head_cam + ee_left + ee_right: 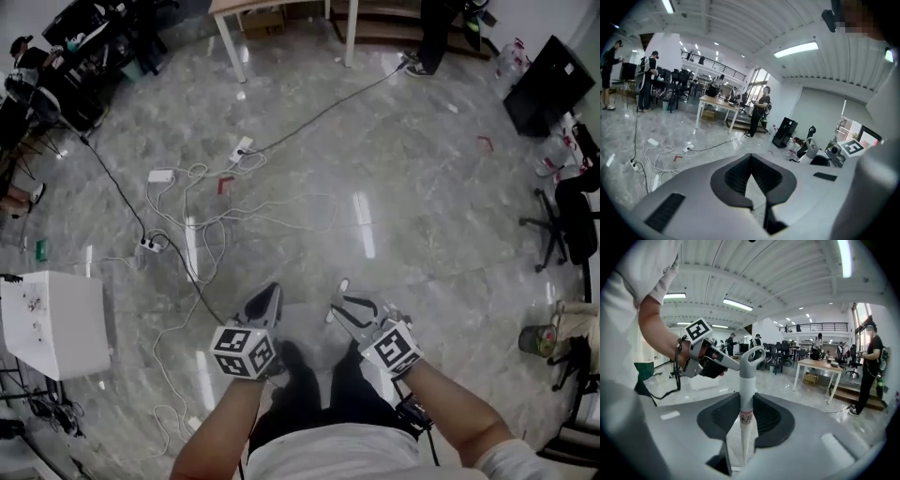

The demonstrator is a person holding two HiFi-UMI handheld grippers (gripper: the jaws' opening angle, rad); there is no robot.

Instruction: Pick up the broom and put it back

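Observation:
The broom's white handle (pixel 746 416) stands upright between my right gripper's (pixel 747 397) dark pads, which are shut on it. Its grey loop end (pixel 753 359) sticks out beyond the jaws. In the head view the right gripper (pixel 347 309) is held at waist height, and only the handle's tip (pixel 340 288) shows. The broom's head is hidden. My left gripper (pixel 270 298) is level with the right one and just left of it, its jaws together on nothing. In its own view the pads (pixel 740 176) meet at the tips. The left gripper (pixel 723 362) points at the loop end.
White cables and power strips (pixel 187 211) sprawl over the marble floor ahead. A white box (pixel 52 323) stands at the left. Table legs (pixel 234 52) are at the back, with a black case (pixel 548 84) and an office chair (pixel 567 225) at the right. People stand far off.

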